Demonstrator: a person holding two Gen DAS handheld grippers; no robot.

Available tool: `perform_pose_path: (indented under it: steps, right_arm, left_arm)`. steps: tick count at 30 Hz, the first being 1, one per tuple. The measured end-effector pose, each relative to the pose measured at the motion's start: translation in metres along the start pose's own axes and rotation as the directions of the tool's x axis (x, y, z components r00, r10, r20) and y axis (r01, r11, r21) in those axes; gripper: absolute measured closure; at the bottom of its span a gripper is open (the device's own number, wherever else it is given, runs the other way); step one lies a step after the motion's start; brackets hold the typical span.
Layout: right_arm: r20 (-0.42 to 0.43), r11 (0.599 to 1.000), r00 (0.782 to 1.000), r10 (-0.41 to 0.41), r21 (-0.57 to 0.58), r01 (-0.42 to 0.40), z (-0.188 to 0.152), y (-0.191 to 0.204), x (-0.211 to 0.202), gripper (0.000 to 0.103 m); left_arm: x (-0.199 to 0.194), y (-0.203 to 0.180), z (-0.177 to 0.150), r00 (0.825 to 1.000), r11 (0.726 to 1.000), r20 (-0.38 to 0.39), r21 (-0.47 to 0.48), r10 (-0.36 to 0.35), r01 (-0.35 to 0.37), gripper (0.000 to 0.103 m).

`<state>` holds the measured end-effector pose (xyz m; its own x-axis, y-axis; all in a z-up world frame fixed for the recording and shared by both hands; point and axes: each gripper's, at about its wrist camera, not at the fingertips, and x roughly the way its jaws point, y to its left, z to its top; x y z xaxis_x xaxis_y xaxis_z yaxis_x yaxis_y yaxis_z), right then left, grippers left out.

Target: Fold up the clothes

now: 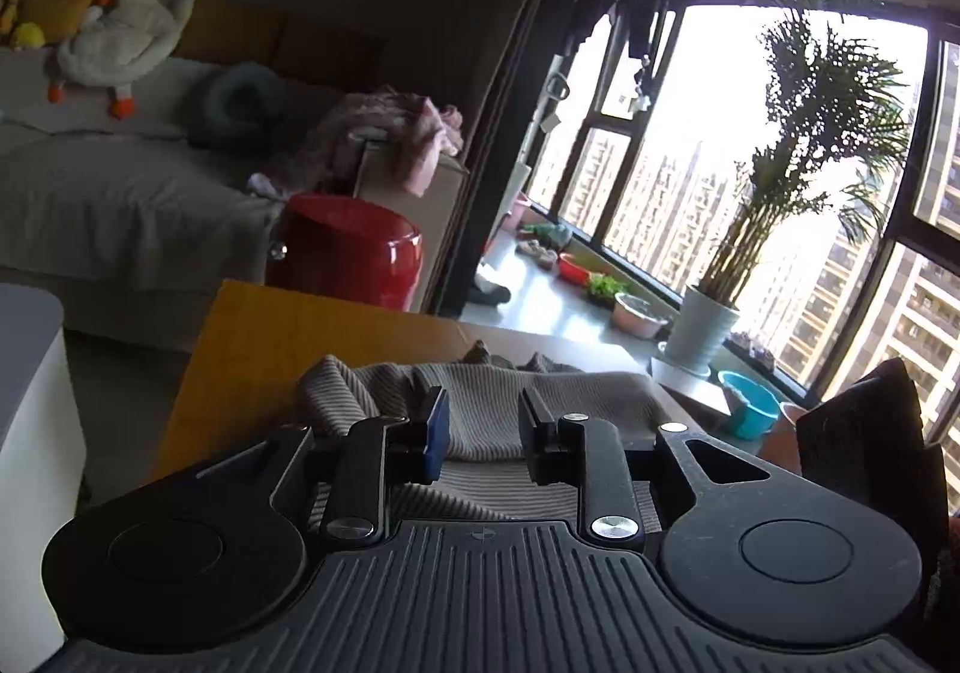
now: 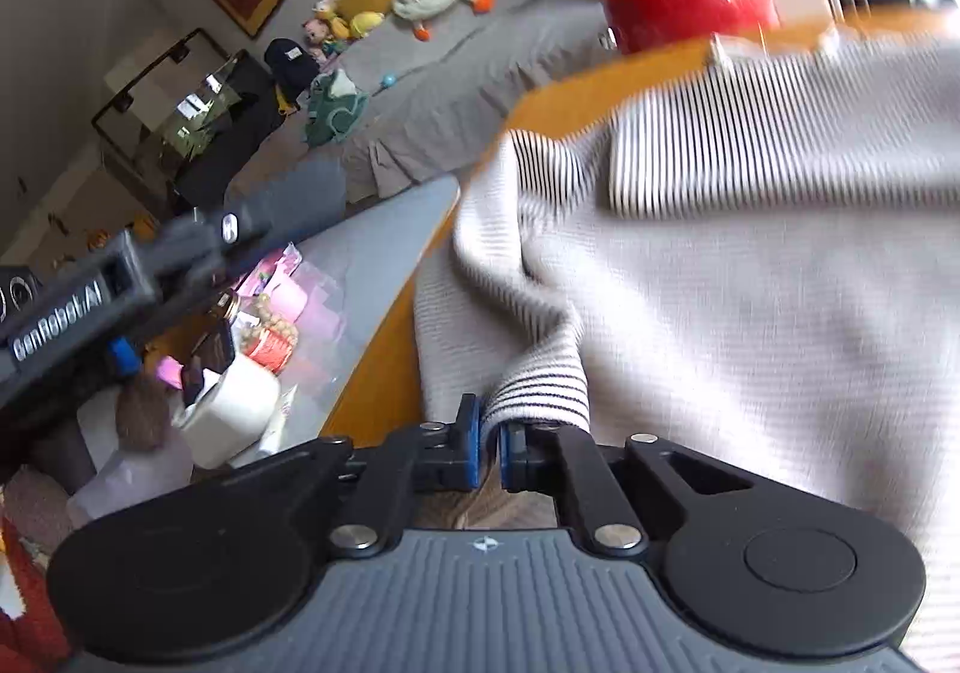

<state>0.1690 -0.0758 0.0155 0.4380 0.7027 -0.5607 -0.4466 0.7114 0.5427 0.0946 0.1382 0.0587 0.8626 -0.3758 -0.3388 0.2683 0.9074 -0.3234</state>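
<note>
Motion-blurred striped garment pinched by right hand-held gripper; left hand-held gripper spread.

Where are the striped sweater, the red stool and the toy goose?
striped sweater [image 2: 750, 313]: right wrist view, plain middle of the cloth.
red stool [image 1: 348, 247]: left wrist view, its side.
toy goose [image 1: 120, 43]: left wrist view, its body.

Daylight floods through the tall black-framed window, blown out white, leaving the grey bed dim. The striped grey knit garment smears with motion blur; edges bend fisheye-style.
</note>
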Motion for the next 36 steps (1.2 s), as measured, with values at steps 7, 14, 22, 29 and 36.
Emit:
perform_pose_path:
  steps: [7, 14, 22, 29, 36]
  right_arm:
    - [0.231, 0.985, 0.968, -0.094, -0.119, 0.124, 0.084, 0.004, -0.056, 0.099]
    - [0.366, 0.97, 0.921, -0.136, -0.142, 0.2, 0.124, 0.001, -0.097, 0.099]
    - [0.473, 0.912, 0.845, -0.249, -0.179, 0.368, 0.16, -0.014, -0.118, 0.1]
    - [0.345, 0.89, 0.839, -0.421, -0.018, 0.455, 0.137, -0.102, -0.1, 0.1]
    - [0.171, 0.858, 0.842, -0.512, 0.155, 0.49, 0.087, -0.182, -0.064, 0.099]
  left_arm:
    - [-0.009, 0.019, 0.0, 0.997, 0.996, 0.066, -0.085, 0.047, -0.041, 0.042]
    - [0.024, -0.003, -0.019, 0.999, 0.998, -0.028, -0.052, -0.033, 0.031, 0.023]
    - [0.082, -0.041, -0.056, 0.978, 0.985, -0.116, -0.028, -0.175, 0.173, 0.008]
    - [0.095, -0.028, -0.068, 0.966, 0.98, -0.171, -0.083, -0.195, 0.183, 0.003]
    - [0.101, -0.023, -0.068, 0.961, 0.978, -0.195, -0.101, -0.197, 0.18, 0.0]
